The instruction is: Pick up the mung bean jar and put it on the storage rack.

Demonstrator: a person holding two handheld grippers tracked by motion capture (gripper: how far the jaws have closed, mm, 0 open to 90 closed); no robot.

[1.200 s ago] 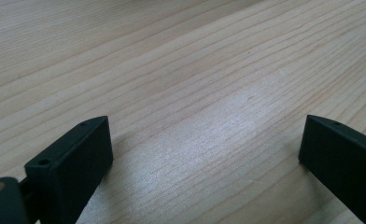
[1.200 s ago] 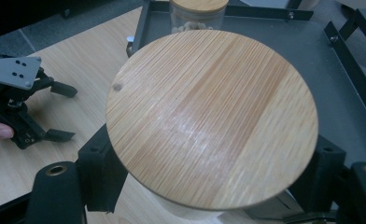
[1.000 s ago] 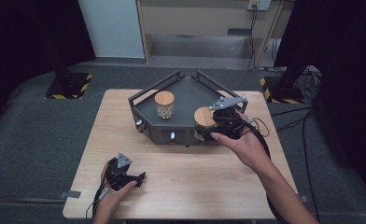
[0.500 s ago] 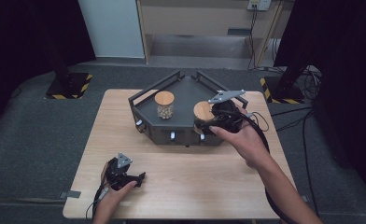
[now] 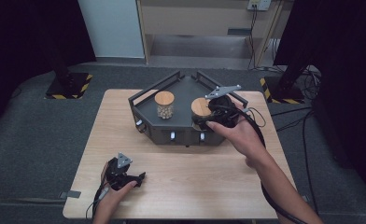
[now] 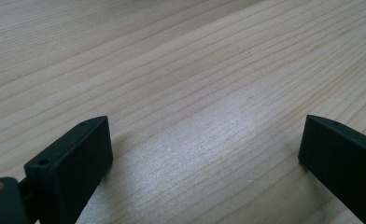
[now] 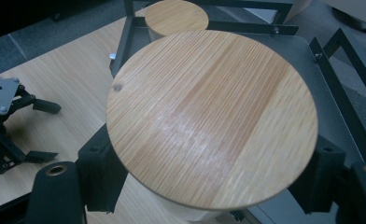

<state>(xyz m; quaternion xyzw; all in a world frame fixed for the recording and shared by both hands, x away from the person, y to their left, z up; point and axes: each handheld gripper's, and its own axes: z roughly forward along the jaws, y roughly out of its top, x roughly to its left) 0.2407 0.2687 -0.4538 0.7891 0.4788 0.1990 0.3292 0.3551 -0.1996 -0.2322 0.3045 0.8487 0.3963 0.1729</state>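
A jar with a round wooden lid is at the right side of a dark metal tray. My right gripper is shut on this jar, its jaws pressed on either side of the body just under the lid. A second wooden-lidded jar with small pale contents stands on the tray's left part, also seen as the far jar. My left gripper rests on the wooden table near the front left, open, with only bare wood between its jaws.
The tray has raised rails and small knobs along its front wall. The right gripper's cable trails along the forearm. Dark floor, a black-and-yellow stand base and a cabinet lie beyond the table.
The right gripper and the jar in it have shifted slightly back and left over the tray. The left gripper has stayed still.
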